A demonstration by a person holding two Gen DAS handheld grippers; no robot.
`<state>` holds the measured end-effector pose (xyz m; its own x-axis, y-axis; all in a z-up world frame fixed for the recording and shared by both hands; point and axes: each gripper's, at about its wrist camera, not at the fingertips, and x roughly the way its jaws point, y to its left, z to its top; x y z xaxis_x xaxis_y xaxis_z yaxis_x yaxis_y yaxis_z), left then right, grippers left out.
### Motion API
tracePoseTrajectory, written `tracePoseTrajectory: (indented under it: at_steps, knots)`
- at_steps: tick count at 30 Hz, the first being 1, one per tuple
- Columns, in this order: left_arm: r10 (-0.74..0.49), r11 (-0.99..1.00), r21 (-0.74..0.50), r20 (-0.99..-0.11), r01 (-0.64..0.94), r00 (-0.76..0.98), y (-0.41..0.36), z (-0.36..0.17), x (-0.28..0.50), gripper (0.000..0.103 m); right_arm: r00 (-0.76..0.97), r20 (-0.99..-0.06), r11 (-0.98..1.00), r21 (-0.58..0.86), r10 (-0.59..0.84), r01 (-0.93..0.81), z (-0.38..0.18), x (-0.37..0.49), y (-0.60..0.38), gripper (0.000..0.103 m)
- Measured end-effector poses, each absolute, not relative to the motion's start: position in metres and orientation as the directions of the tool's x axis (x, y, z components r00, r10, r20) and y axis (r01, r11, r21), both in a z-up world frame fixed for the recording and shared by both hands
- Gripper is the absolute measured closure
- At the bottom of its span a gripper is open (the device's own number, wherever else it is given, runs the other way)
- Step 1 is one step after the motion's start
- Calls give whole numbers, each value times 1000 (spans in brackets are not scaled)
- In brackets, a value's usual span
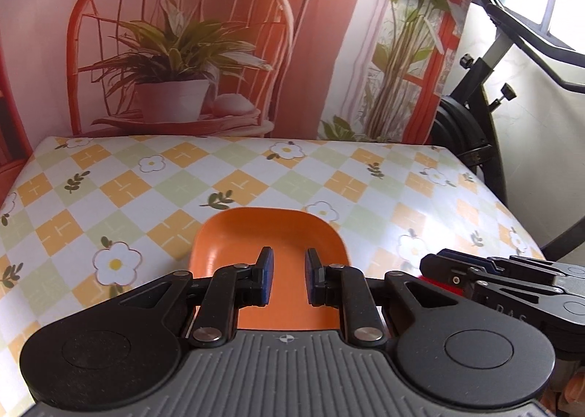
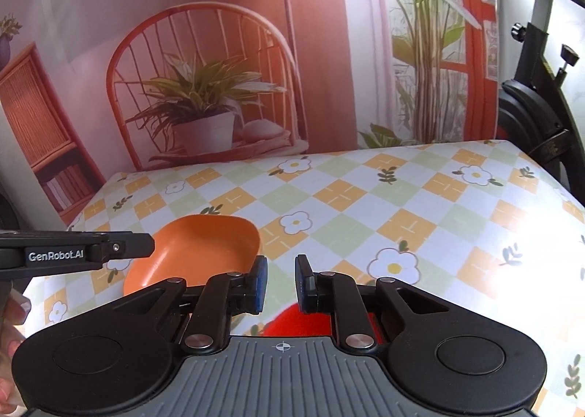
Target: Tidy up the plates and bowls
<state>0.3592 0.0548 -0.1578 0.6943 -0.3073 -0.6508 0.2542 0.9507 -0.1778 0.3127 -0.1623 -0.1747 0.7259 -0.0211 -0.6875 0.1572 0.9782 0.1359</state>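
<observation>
An orange dish, squarish with rounded corners, is seen lying open side up on the chequered flower-print tablecloth, near the table's front edge. No clear long axis can be made out; its far rim is turned toward the printed backdrop. The left gripper is held over the dish's near half, its jaws partly open with only a gap between the blue pads and nothing gripped. A red dish, mostly hidden, is seen beneath the right gripper, whose jaws are likewise parted and empty. An exercise bike stands at the table's right.
</observation>
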Motion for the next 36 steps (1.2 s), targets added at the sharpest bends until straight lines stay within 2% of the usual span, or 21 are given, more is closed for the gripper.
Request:
tracePoseTrajectory:
  at_steps: [3, 4, 5, 7, 14, 33, 36]
  knots:
    - [-360, 932, -218, -647, 289, 673, 36, -159, 347, 83, 719, -692, 972, 127, -57, 199, -175, 297, -182, 87]
    - [-374, 927, -234, -649, 294, 662, 30, -161, 344, 77, 715, -696, 969, 125, -66, 212, -176, 293, -187, 87]
    - [-386, 922, -250, -651, 296, 654, 24, -163, 341, 64, 712, -698, 967, 123, -77, 225, -178, 288, -192, 87]
    - [-412, 911, -278, -649, 304, 640, 15, -169, 337, 56, 707, -701, 962, 119, -95, 247, -179, 281, -200, 86]
    - [-410, 909, -262, -695, 324, 591, -13, -194, 331, 56, 685, -715, 937, 128, -139, 324, -194, 261, -225, 86]
    - [-411, 910, -313, -759, 270, 505, -23, -234, 338, 58, 619, -785, 907, 235, -35, 349, -230, 258, -233, 82]
    - [-430, 902, -335, -751, 273, 500, -23, -235, 337, 67, 612, -790, 905, 236, -34, 354, -232, 259, -234, 84]
